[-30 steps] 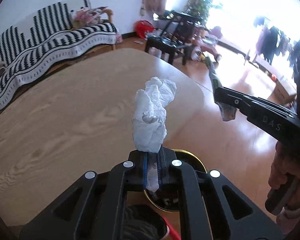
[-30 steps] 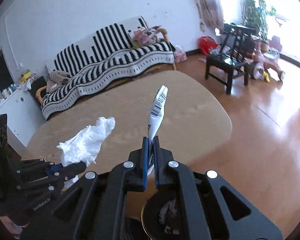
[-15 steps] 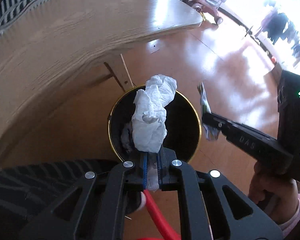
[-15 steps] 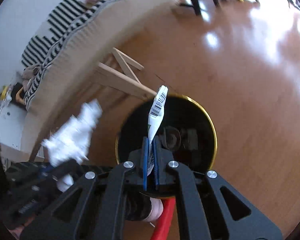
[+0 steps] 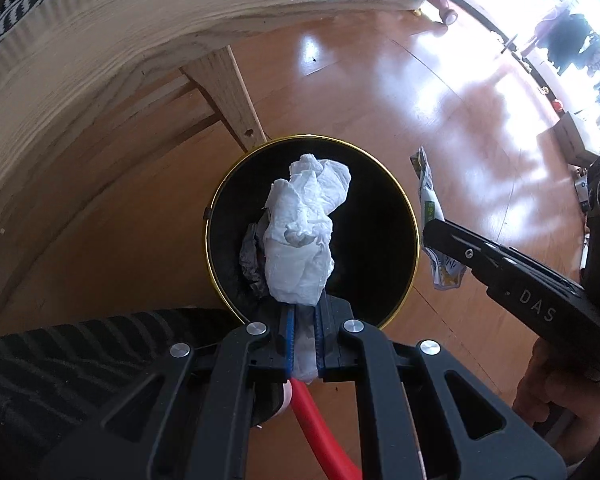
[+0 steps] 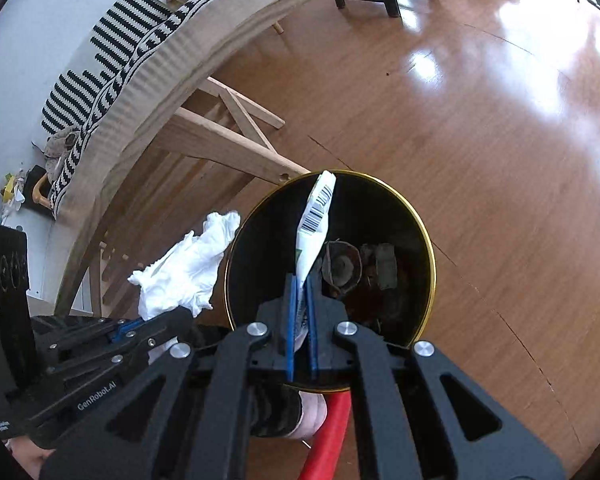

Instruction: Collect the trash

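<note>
the left hand-held gripper (image 5: 303,344) is closed tight on a crumpled white tissue (image 5: 304,236). the tissue sticks up from between its blue pads (image 5: 288,334) and hangs right over the open mouth of the trash can (image 5: 414,236). the trash can is round and black inside, with a thin gold rim, and it stands on the shiny wooden floor (image 5: 440,112). some dark, crumpled bits (image 5: 252,258) already lie inside the trash can.

the right hand-held gripper (image 6: 301,322) is closed on a flat white wrapper (image 6: 314,228) with a black barcode. in the right view the wrapper stands up over the trash can (image 6: 431,276). in the left view this wrapper (image 5: 430,200) shows just outside the rim on the right side.

the wooden bench (image 5: 100,40) curves past the far left side of the trash can, and one bench leg (image 5: 236,96) comes down close to its rim. a red thing (image 5: 320,428) lies on the floor on the near side of the trash can. a black and white striped couch (image 6: 112,60) sits past the bench.
</note>
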Available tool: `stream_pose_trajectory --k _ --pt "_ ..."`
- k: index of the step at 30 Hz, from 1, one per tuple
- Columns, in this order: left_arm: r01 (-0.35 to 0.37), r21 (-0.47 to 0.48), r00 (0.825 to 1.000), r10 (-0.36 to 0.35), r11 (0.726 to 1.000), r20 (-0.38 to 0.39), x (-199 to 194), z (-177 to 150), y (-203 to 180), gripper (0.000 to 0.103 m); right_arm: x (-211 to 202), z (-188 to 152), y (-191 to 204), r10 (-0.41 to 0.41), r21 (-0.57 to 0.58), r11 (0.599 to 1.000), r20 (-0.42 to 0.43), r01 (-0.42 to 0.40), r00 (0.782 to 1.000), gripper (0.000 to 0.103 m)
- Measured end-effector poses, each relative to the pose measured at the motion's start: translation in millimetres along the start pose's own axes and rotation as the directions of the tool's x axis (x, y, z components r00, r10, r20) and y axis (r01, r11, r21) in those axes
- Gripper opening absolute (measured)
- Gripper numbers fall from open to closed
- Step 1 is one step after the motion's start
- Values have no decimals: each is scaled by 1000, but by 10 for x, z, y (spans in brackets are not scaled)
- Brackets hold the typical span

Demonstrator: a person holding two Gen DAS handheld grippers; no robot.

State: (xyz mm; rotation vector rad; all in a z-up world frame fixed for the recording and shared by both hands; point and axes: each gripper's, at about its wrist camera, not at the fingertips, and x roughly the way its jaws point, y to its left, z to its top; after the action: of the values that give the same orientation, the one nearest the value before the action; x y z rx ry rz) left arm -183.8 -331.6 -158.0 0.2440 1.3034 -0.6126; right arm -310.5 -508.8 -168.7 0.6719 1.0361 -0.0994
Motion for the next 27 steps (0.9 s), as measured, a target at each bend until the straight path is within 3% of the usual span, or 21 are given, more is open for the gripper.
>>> stream_pose_trajectory --k 10,12,13,14,15,16,18,23,27 --pt "2 10 1000 -2 1000 0 -56 -23 -96 6 65 75 -4 1 7 1000 -20 -1 1000 6" --pt "-39 12 999 39 999 -8 -37 -23 -107 9 93 149 -14 20 17 1000 -41 -19 999 6" --pt "-74 4 997 74 997 -10 -23 -19 -102 15 103 184 -17 25 32 999 -50 -23 998 8" --pt "-80 -7 997 80 997 -3 -25 -21 -92 43 90 242 -37 26 58 998 -50 -23 998 25" --pt "-75 -15 997 75 997 12 -46 -23 -78 82 47 301 -63 32 91 995 -28 -29 999 75" --pt "-57 -20 996 58 998 62 -109 -28 -81 94 -2 342 -81 37 113 993 -1 -37 999 99" --pt "-27 -6 992 28 1000 120 -205 -46 -104 97 -69 429 -90 30 134 990 20 -33 999 97" --pt "27 -6 991 -26 1000 129 -306 -49 -107 97 -213 505 -34 -29 119 993 61 21 998 97" --pt "4 12 957 -7 1000 292 -911 -7 -36 97 -314 539 99 -38 66 997 77 33 996 97"
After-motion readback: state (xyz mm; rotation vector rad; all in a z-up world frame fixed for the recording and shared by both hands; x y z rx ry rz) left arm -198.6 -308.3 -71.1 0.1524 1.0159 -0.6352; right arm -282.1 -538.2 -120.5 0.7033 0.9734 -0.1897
